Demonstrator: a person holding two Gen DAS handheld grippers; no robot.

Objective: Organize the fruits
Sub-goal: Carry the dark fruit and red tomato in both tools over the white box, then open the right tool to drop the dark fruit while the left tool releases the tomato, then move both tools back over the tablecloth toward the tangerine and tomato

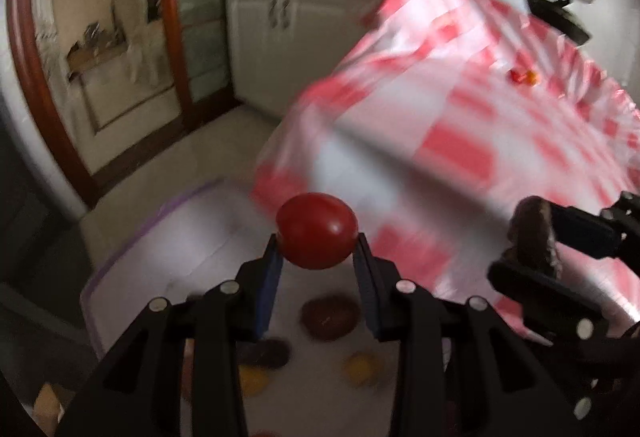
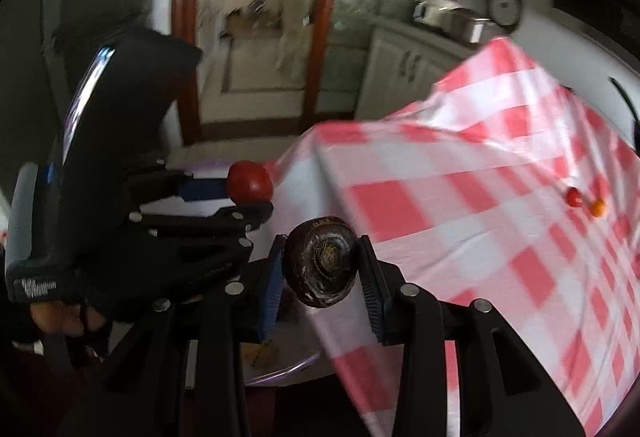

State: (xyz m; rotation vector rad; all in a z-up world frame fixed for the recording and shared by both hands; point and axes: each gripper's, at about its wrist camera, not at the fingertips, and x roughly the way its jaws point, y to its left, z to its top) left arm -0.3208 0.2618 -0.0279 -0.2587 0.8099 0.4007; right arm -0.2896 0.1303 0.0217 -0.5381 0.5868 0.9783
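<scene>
a red-checked cloth [image 2: 480,205] drapes the table, with two small fruits, red [image 2: 573,196] and orange [image 2: 598,207], lying side by side far across it. below the table edge sits a white bin [image 1: 132,261] with blurred fruits [image 1: 329,317] inside. the left gripper [image 1: 317,251] is clamped on a tomato [image 1: 317,231] above the bin. just beside it, the right gripper [image 2: 320,269] pinches a dark round fruit [image 2: 320,261] at the cloth's edge.

Two fisheye views, each mounted close behind its own jaws and angled downward. Both face the red-checked tablecloth [image 1: 460,125] on the worktop, with white cabinets [image 2: 404,77] beyond it. The right view also catches the left gripper [image 2: 256,197] beside the cloth.
</scene>
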